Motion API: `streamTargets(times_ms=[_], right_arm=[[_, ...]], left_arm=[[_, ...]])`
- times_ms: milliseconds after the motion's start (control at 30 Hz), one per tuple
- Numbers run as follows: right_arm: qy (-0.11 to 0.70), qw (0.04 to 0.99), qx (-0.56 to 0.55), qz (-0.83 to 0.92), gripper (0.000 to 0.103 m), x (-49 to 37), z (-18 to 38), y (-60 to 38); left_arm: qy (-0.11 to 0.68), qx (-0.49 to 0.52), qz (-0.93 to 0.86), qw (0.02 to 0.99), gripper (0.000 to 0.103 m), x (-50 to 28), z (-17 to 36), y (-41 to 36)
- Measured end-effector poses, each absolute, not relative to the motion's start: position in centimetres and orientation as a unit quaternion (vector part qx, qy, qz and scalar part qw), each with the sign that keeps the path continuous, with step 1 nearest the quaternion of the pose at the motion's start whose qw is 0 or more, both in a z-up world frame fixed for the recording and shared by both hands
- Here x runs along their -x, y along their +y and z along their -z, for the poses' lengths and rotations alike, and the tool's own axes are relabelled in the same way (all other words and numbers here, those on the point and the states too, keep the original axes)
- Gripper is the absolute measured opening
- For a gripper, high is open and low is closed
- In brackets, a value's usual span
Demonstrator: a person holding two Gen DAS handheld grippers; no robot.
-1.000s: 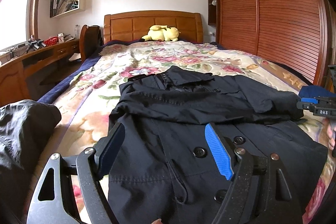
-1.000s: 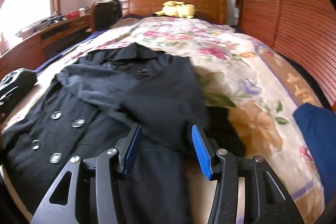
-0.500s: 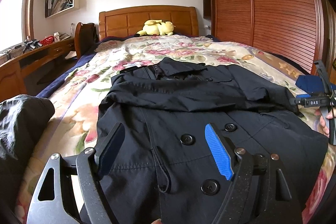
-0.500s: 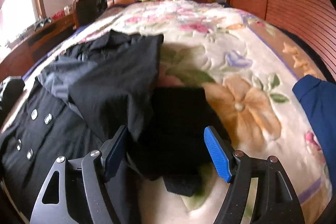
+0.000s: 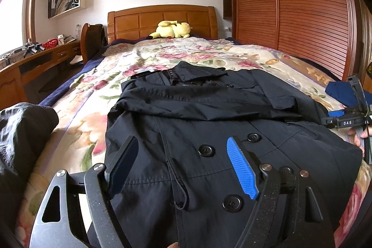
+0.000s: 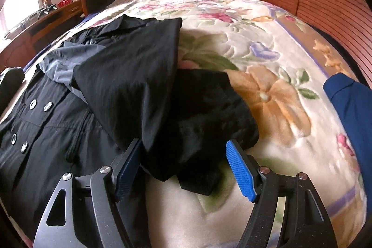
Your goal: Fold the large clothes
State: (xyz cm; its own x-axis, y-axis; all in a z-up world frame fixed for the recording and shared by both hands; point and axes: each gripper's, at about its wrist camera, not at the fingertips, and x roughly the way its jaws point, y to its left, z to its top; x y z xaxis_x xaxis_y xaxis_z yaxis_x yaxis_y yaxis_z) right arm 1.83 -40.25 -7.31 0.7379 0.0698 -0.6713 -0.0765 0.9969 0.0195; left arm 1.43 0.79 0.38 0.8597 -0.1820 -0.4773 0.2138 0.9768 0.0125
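Observation:
A black double-breasted coat [image 5: 209, 113] lies face up on the floral bedspread [image 5: 144, 57], one sleeve [image 5: 209, 106] folded across its chest. My left gripper [image 5: 183, 169] hovers open over the coat's lower front, near the buttons [image 5: 205, 150], with nothing between its fingers. In the right wrist view, my right gripper [image 6: 183, 169] stands open low over the coat's right edge. The end of the folded sleeve [image 6: 130, 85] and a dark bunch of fabric [image 6: 209, 108] lie between its fingers, and the pads do not press on them. The right gripper [image 5: 344, 119] also shows at the left wrist view's right edge.
A blue garment [image 6: 348, 113] lies on the bed to the right. A dark garment [image 5: 21, 131] is heaped at the near left. A yellow plush toy [image 5: 171, 29] rests by the wooden headboard [image 5: 162, 18]. A desk [image 5: 34, 62] runs along the left, a slatted wardrobe [image 5: 302, 15] along the right.
My right gripper's jaws have widened, and it has sunk and shifted right, from over the coat's body to the sleeve end at its right edge. The left gripper has barely moved.

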Motion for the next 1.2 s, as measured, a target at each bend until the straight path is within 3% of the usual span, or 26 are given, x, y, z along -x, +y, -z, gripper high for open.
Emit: streamTargets(times_ms=[367, 433, 500, 567, 600, 900, 1200], right_arm=[[0.361, 0.932, 0.005, -0.034, 0.074, -2.1, 7.7, -40.3], [0.359, 0.933, 0.012, -0.035, 0.062, -2.0, 7.6, -40.0], [0.353, 0.935, 0.021, -0.037, 0.034, -1.7, 7.2, -39.9], [0.345, 0.938, 0.031, -0.037, 0.013, -1.4, 6.6, -40.1], [0.336, 0.941, 0.034, -0.033, 0.009, -1.0, 6.0, -40.4], [0.271, 0.96, 0.034, -0.066, 0.004, 2.0, -1.8, -38.9], [0.216, 0.959, 0.069, -0.172, 0.002, 2.6, -10.0, -27.5]], left_arm=[[0.246, -0.036, 0.104, 0.963, 0.079, -1.6, -0.2, 0.7], [0.246, -0.036, 0.104, 0.963, 0.079, -1.6, -0.3, 0.7], [0.246, -0.037, 0.106, 0.963, 0.079, -1.5, -0.2, 0.6], [0.245, -0.037, 0.107, 0.963, 0.079, -1.4, -0.2, 0.6], [0.245, -0.037, 0.108, 0.963, 0.079, -1.3, -0.2, 0.6], [0.233, -0.033, 0.106, 0.966, 0.079, -0.8, -1.0, 1.4], [0.207, -0.001, 0.083, 0.975, 0.079, 0.0, -3.0, 5.3]])
